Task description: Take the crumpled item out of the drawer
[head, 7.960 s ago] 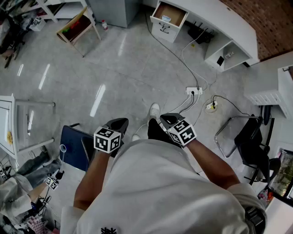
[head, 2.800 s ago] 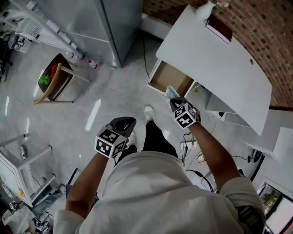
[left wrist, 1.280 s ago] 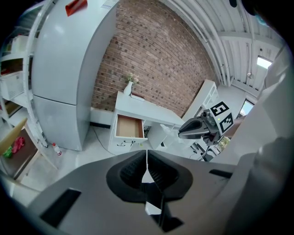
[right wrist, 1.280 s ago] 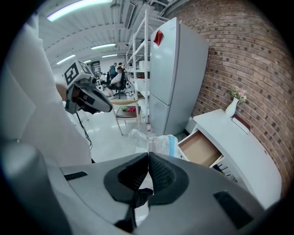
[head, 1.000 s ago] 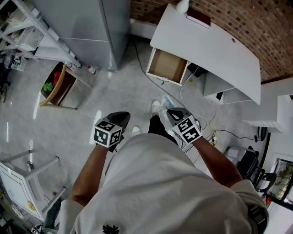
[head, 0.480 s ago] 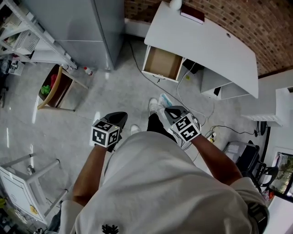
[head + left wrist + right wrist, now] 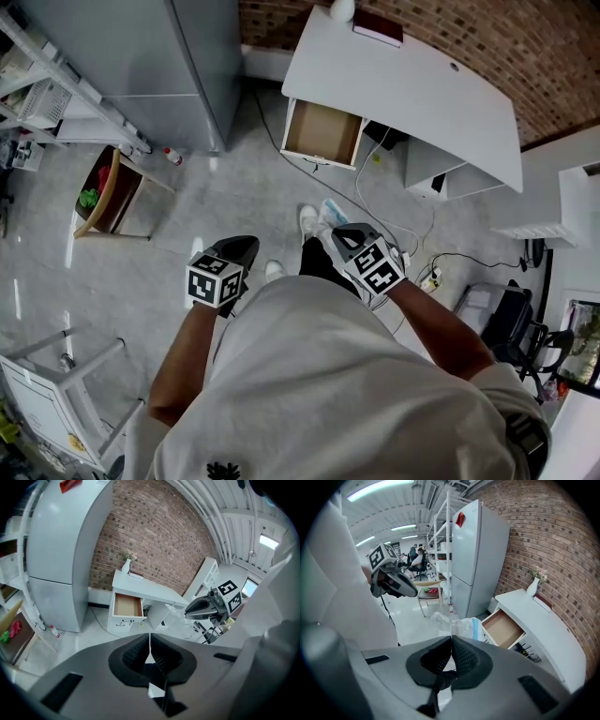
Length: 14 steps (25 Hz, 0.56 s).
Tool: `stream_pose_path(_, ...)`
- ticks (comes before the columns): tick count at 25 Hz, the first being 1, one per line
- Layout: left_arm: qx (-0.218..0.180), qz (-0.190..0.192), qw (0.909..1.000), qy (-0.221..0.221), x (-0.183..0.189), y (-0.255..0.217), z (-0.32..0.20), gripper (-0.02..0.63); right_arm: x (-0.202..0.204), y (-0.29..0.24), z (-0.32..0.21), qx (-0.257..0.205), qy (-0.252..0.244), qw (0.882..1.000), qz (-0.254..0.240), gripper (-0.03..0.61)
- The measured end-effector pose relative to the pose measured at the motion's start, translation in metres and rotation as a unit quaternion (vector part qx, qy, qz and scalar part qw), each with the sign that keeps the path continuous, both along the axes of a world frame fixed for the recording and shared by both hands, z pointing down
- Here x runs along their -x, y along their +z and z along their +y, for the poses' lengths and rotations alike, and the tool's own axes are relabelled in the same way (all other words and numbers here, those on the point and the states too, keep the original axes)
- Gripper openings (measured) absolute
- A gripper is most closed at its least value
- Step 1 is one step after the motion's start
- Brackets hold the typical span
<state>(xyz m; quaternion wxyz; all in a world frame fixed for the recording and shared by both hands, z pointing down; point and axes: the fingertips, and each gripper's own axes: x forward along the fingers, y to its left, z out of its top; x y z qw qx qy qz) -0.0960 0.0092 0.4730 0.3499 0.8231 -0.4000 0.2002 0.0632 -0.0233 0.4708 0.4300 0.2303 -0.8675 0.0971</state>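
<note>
I log a white desk (image 7: 412,89) against the brick wall (image 7: 544,47), with a dark red book (image 7: 378,26) and a white vase (image 7: 342,9) at its far edge. A grey fridge (image 7: 159,66) stands left of it. Nearby, a wooden chair (image 7: 108,192) holds green and red things, a small bottle (image 7: 172,156) beside it. A black office chair (image 7: 511,323) sits far right.

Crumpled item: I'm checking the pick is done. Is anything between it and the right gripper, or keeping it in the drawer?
Nothing visible. The right gripper is shut on the crumpled item, which sticks out past its tips. The item is well clear of the open drawer, whose inside shows bare.
</note>
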Motion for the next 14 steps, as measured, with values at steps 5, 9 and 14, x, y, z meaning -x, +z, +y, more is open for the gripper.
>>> stream_pose_path(5, 0.002, -0.003, 1.0000, -0.001, 0.006, 0.000, -0.002, 0.025, 0.002, 0.000, -0.007, 0.000, 0.001, 1.000, 0.000, 0.029)
stream_pose_path(9, 0.005, -0.002, 0.9998, -0.019, 0.014, 0.001, -0.009, 0.025, 0.001, 0.002, -0.013, 0.000, -0.005, 1.000, 0.002, 0.029)
stream_pose_path(14, 0.004, -0.006, 0.9997, -0.024, 0.019, 0.002, -0.022, 0.025, 0.000, 0.003, -0.031, 0.000, -0.008, 1.000, 0.003, 0.029)
